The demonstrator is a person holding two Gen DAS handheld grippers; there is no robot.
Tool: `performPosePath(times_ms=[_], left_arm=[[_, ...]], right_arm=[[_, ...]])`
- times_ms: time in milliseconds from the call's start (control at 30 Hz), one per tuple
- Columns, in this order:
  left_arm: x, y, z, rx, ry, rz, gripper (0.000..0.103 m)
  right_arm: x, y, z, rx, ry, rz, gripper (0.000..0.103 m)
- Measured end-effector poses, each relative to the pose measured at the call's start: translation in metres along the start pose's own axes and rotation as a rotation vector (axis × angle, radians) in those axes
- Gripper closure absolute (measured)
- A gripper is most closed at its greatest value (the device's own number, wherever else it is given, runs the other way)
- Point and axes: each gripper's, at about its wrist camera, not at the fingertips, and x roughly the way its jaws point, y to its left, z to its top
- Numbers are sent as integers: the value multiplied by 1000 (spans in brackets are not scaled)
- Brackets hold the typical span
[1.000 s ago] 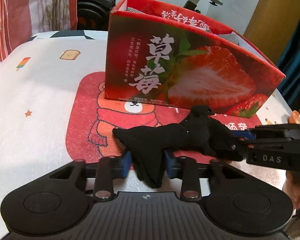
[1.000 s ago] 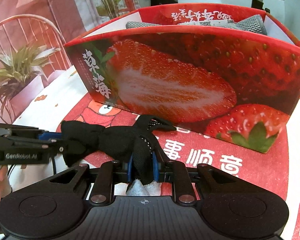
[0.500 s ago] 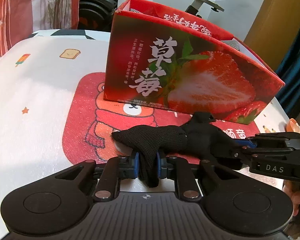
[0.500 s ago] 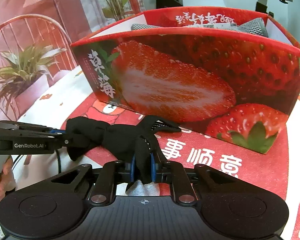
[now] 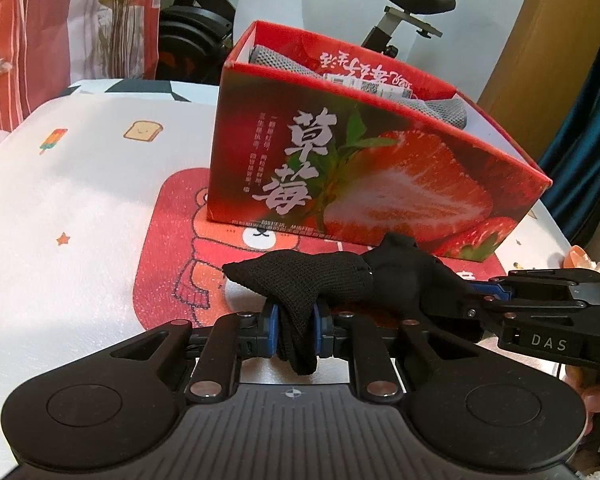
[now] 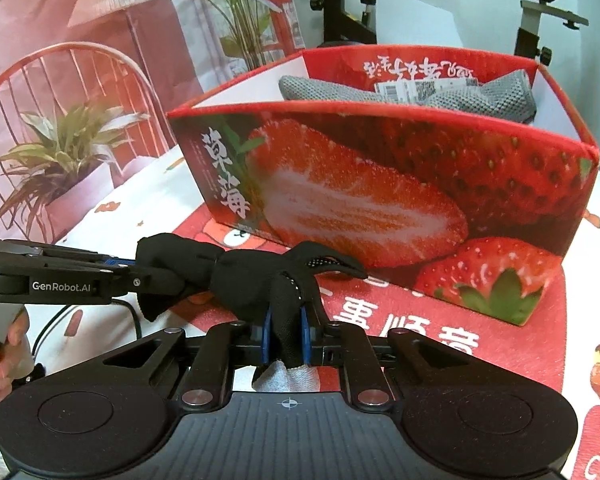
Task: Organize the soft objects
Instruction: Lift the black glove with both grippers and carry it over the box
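In front of you lies a white tablecloth (image 5: 72, 208) printed with small toast and ice-lolly motifs, and on it a red bear mat (image 5: 172, 280). On the far part of that mat stands the strawberry box (image 5: 364, 184), open at the top, with a grey knitted cloth (image 6: 476, 96) and a labelled packet (image 6: 424, 88) lying inside it. Behind the table you have an exercise bike (image 5: 412, 8) and a red patterned curtain (image 6: 100, 40).

Just in front of the box, lifted clear of the mat, you hold the black sock (image 5: 324, 280) stretched between your two tools. Your left gripper (image 5: 296, 332) has its blue pads pressed together on one end of the sock, which hangs down between them. Your right gripper (image 6: 286, 336) pinches the other end the same way, with a pale grey toe (image 6: 288, 378) poking out below the pads. Your hand (image 6: 0, 360) shows at the left edge of the right wrist view.
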Motion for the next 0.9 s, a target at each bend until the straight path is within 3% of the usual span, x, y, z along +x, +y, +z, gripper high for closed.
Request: performPosePath(times_ms=[400,667,900], left_arm=[[-36,-11,19,30,-89,-44,85],[-67,-27,58,107,-198,-89,85],[-72,-37,92,147,-241,-129,85]], right_arm=[[-41,12,19,-34,-118,2,90],[-76,15,57,-68,-228,2,90],[-92,8,94,-104,-271,-17,90]])
